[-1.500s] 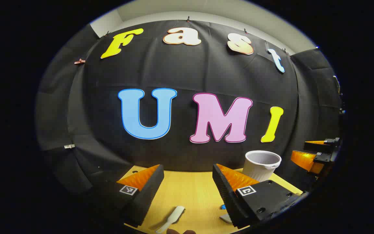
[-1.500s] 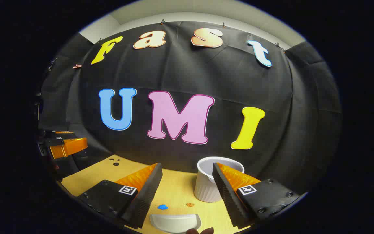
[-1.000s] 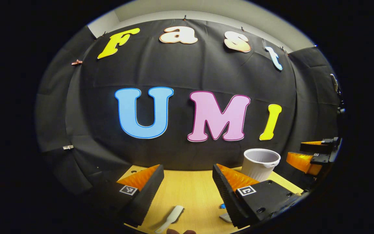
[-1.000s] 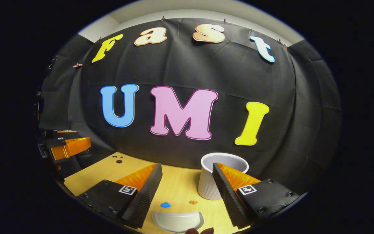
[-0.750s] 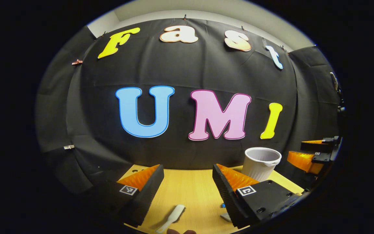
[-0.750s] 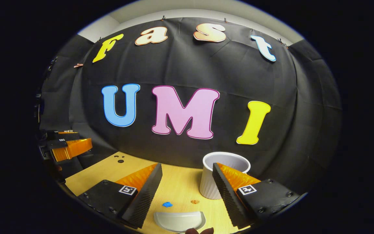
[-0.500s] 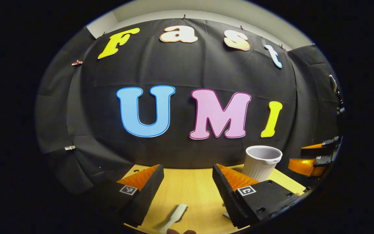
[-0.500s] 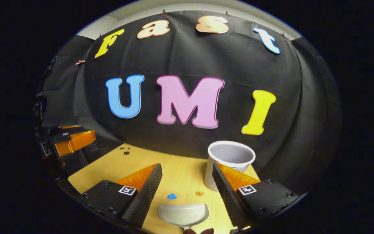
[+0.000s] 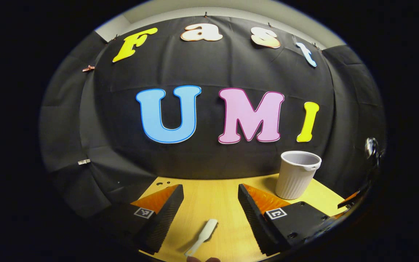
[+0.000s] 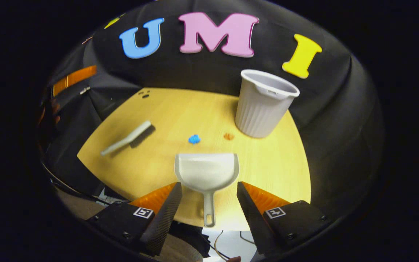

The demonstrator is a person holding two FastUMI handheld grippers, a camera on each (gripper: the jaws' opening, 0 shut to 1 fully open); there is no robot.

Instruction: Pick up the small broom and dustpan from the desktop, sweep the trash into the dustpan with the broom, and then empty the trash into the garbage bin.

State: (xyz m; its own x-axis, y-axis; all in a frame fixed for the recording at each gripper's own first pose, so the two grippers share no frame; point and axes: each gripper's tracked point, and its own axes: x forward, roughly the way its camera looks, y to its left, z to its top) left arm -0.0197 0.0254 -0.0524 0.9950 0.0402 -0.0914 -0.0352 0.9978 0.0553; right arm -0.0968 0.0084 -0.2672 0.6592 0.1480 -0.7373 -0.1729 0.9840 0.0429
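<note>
Where desktop (image 10: 278, 171) ends — dustpan (image 10: 206, 171) handle overhanging

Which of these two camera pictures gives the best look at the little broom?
The right gripper view: the whole broom lies in sight on the desktop, left of the dustpan. The left gripper view catches it partly, at the bottom edge.

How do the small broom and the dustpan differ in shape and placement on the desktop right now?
The broom is a slim straight stick lying at a slant toward the table's left side; the dustpan is a broad scoop with a short handle, lying centrally. The dustpan's handle points between the right gripper's open jaws; the broom lies well off to that gripper's left. Both are pale and lie ungrasped on the wooden desktop.
</note>
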